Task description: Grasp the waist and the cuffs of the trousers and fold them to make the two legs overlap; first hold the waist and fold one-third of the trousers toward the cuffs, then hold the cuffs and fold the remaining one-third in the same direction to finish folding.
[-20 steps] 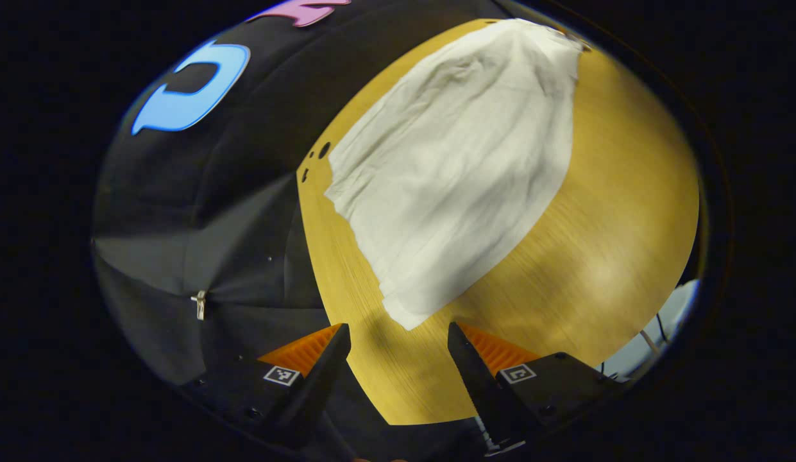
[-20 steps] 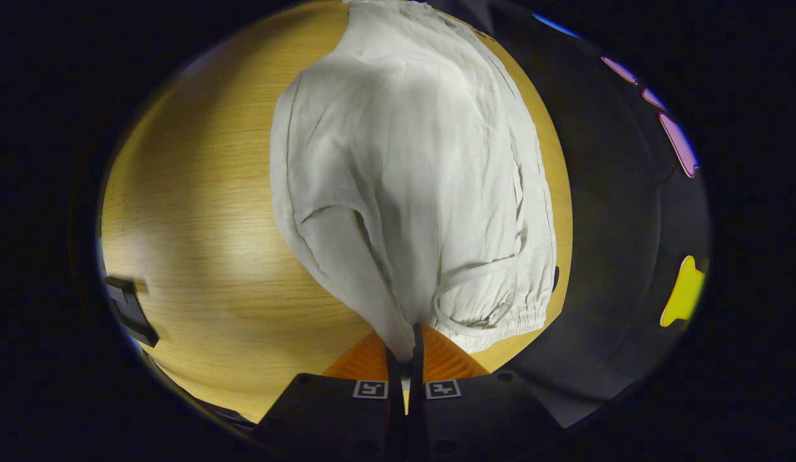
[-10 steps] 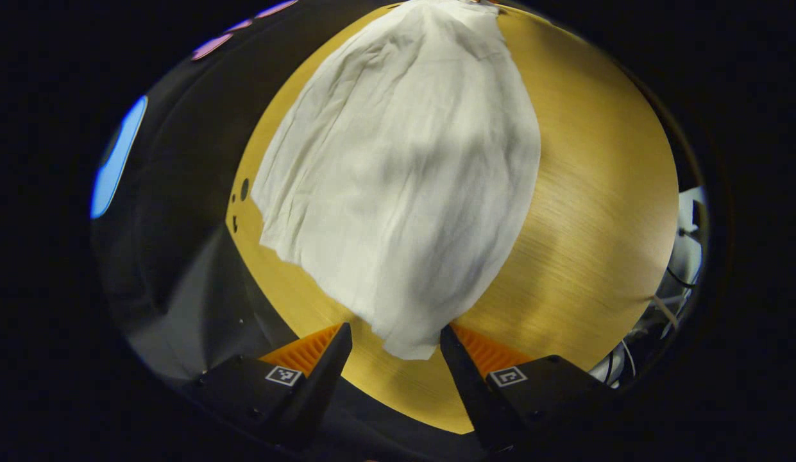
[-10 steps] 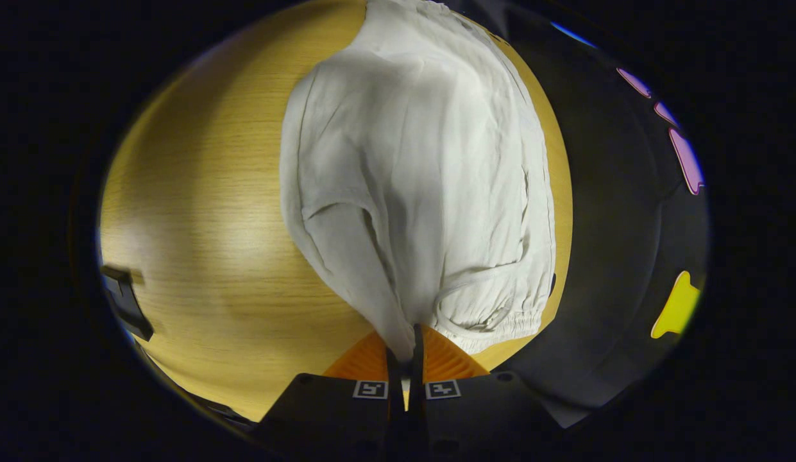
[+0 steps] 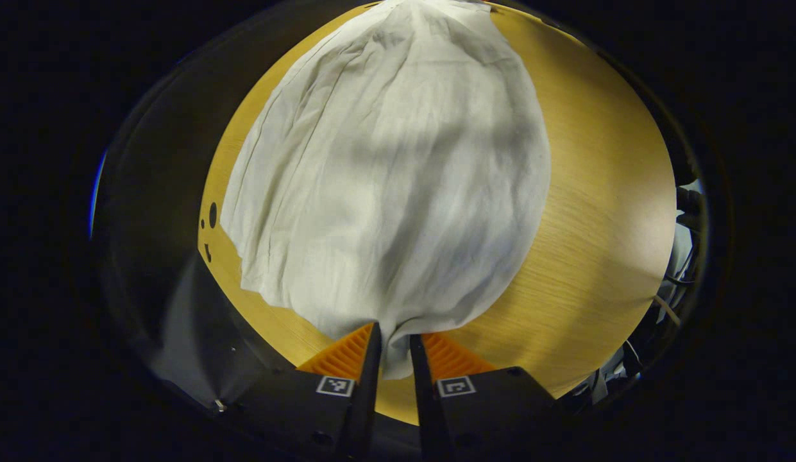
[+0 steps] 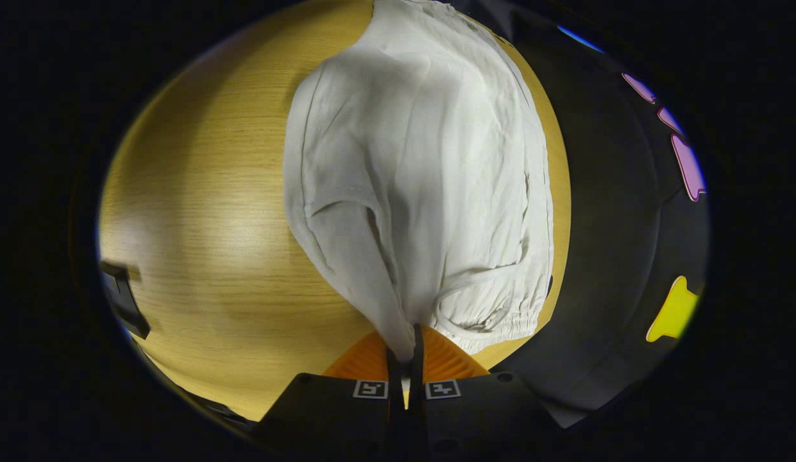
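White trousers (image 5: 391, 167) lie along a round wooden table (image 5: 603, 212). In the left gripper view the cuff end reaches down to my left gripper (image 5: 391, 350), whose fingers are closed on the near cuff corner. In the right gripper view the trousers (image 6: 423, 173) run away from me, with the gathered elastic waist (image 6: 494, 314) at the near end. My right gripper (image 6: 405, 350) is shut on the near waist corner, and the cloth rises from it in a taut fold.
The table's edge (image 5: 208, 237) with small dark holes lies left of the cuffs. Black cloth wall (image 6: 616, 224) runs along the trousers' far side. A dark object (image 6: 123, 301) sits at the table's left rim in the right gripper view. Bare wood (image 6: 205, 212) spreads beside the trousers.
My left gripper moved forward onto the cuff corner and closed on it; it was open and short of the cloth before. My right gripper stayed shut on the waist, barely moving.
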